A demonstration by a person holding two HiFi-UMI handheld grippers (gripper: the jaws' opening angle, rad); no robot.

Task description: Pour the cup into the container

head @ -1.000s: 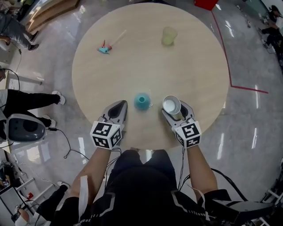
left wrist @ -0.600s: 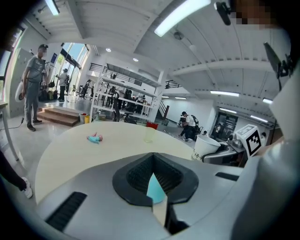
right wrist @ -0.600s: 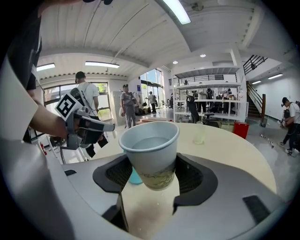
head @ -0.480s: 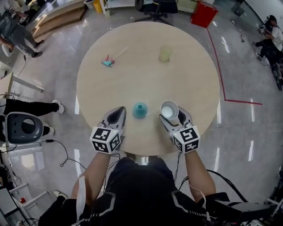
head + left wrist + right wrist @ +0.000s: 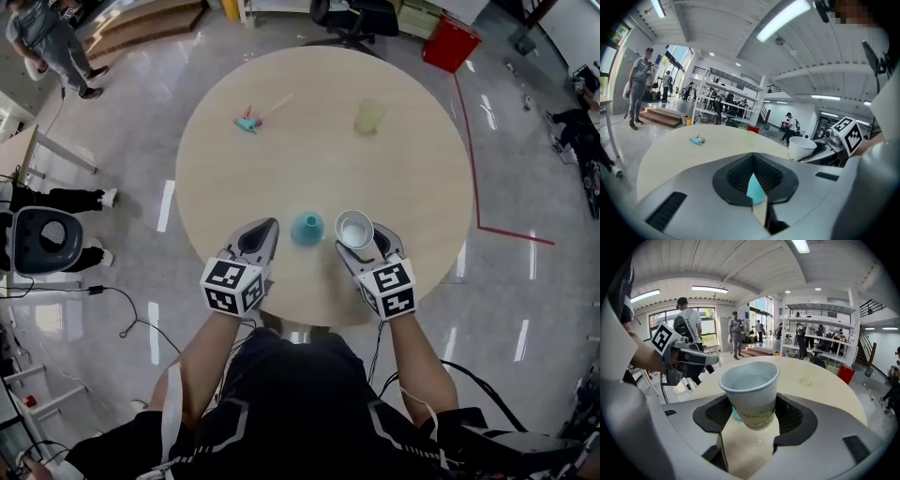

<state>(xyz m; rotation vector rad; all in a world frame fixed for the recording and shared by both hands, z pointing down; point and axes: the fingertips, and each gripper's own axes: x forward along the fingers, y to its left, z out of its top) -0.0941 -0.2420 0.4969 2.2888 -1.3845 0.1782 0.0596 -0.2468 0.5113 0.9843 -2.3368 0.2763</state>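
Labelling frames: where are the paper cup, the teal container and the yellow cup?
paper cup [image 5: 753,397], right gripper view, side wall.
teal container [image 5: 307,228], head view, top.
yellow cup [image 5: 369,117], head view, body.

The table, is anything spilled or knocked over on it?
Nothing is spilled. The paper cup leans a little, held in the right gripper. The yellow cup and teal container stand upright. Only the small teal and pink thing lies flat on the table.
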